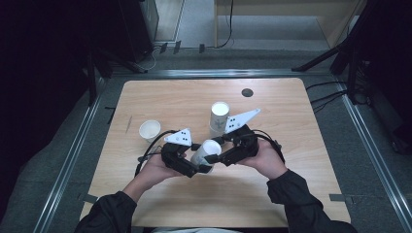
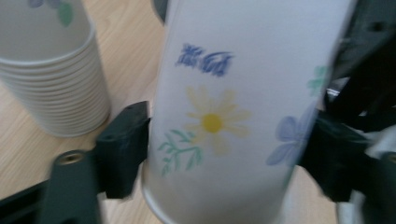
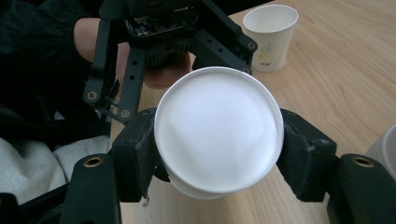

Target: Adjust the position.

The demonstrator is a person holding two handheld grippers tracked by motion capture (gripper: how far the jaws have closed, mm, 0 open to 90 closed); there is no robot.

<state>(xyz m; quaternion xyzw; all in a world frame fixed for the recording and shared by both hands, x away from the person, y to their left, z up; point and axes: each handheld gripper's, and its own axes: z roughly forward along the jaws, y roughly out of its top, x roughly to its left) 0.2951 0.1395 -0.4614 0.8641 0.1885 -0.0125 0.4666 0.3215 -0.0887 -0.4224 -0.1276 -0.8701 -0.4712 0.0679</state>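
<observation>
Both tongs, left (image 1: 206, 166) & right (image 1: 218, 150), clamped on paper cup (image 1: 205, 151); cup tipped, axis near-level, bottom toward right tongs.

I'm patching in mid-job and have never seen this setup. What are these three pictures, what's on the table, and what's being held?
No robot arm here: a person holds a two-jaw hand tool in each hand. The high view looks down on the wooden table from the person's side. The other two pictures come from cameras riding on each tool, looking along its black jaws.

On the table stand a single paper cup and a tall stack of paper cups.

Between the hands, a flowered paper cup is gripped by both tools. The left gripper pinches its sides, pads pressed on the wall. The right gripper clamps it near the rim, so that camera looks into the white inside. It may be more than one nested cup; I cannot tell.
</observation>
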